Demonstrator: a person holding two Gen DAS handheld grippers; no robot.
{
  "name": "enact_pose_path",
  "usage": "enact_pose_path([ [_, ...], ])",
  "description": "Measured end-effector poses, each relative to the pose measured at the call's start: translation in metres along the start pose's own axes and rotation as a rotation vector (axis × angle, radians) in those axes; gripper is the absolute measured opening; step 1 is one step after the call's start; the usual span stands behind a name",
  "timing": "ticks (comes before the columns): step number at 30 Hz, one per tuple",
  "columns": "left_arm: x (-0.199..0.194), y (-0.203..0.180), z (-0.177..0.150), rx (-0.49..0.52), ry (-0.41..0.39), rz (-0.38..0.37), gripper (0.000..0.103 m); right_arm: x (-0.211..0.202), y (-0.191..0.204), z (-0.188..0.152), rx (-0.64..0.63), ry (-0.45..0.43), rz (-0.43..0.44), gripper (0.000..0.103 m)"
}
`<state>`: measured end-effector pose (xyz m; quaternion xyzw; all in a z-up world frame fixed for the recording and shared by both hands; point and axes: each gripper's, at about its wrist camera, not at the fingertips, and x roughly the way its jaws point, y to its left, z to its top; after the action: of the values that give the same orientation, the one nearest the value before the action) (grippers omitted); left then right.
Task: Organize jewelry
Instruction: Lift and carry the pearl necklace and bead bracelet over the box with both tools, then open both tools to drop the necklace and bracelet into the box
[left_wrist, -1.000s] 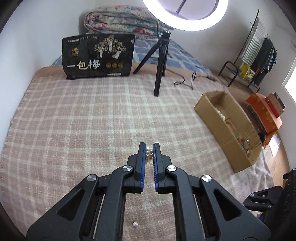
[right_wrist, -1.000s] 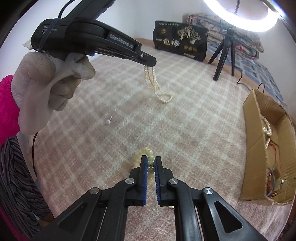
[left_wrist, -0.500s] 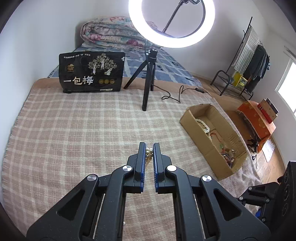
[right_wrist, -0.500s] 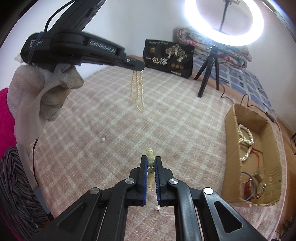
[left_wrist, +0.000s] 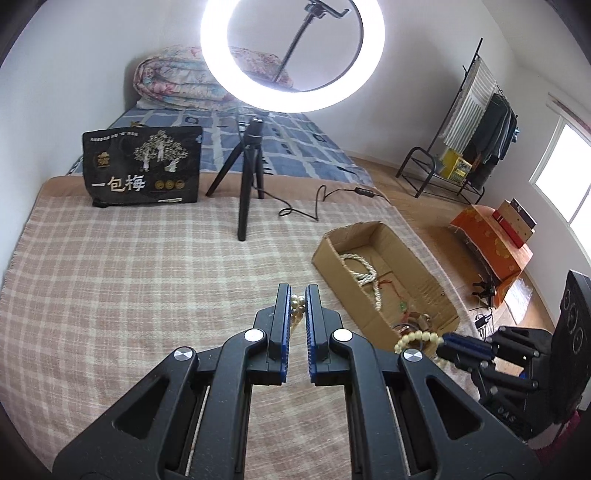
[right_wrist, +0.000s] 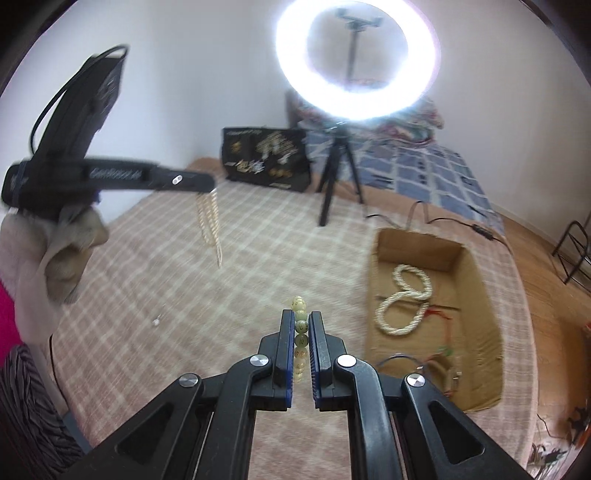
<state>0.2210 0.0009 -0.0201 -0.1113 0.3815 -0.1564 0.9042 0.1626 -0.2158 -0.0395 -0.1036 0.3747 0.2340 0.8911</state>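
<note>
My left gripper (left_wrist: 296, 291) is shut on a pearl necklace (left_wrist: 296, 308), held high above the checked blanket; from the right wrist view the necklace (right_wrist: 210, 225) hangs in long strands under that gripper (right_wrist: 207, 182). My right gripper (right_wrist: 301, 317) is shut on a pale green bead bracelet (right_wrist: 300, 325); in the left wrist view the bracelet (left_wrist: 417, 338) loops from its tips beside the cardboard box (left_wrist: 328, 254). The box (right_wrist: 480, 291) holds a white bead rope (right_wrist: 406, 295) and several small pieces.
A ring light on a black tripod (left_wrist: 247, 192) stands on the blanket with its cable (left_wrist: 314, 206) trailing right. A black bag (left_wrist: 142, 166) leans at the back. A single loose pearl (right_wrist: 156, 322) lies on the blanket (right_wrist: 147, 280).
Both grippers have risen and swung right towards the box, each keeping its jewelry. The pearl necklace has lifted clear of the blanket and now hangs free.
</note>
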Motion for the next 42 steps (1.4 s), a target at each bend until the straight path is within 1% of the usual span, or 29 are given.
enact_pose_path([
  [9, 0.011, -0.044, 0.009, 0.024, -0.004, -0.068, 0.005, -0.006, -0.052, 0.013, 0.093, -0.045, -0.064, 0.005],
  [17, 0.031, -0.081, 0.011, 0.049, 0.016, -0.117, 0.005, 0.006, -0.094, 0.021, 0.168, -0.065, -0.102, 0.005],
  [31, 0.067, -0.133, 0.005, 0.086, 0.070, -0.174, 0.005, 0.047, -0.153, 0.036, 0.288, -0.065, -0.114, 0.005],
  [39, 0.084, -0.149, 0.002, 0.096, 0.089, -0.192, 0.005, 0.071, -0.178, 0.030, 0.354, -0.041, -0.107, 0.005],
  [42, 0.086, -0.154, 0.001, 0.102, 0.093, -0.205, 0.005, 0.079, -0.182, 0.028, 0.359, -0.029, -0.109, 0.005],
])
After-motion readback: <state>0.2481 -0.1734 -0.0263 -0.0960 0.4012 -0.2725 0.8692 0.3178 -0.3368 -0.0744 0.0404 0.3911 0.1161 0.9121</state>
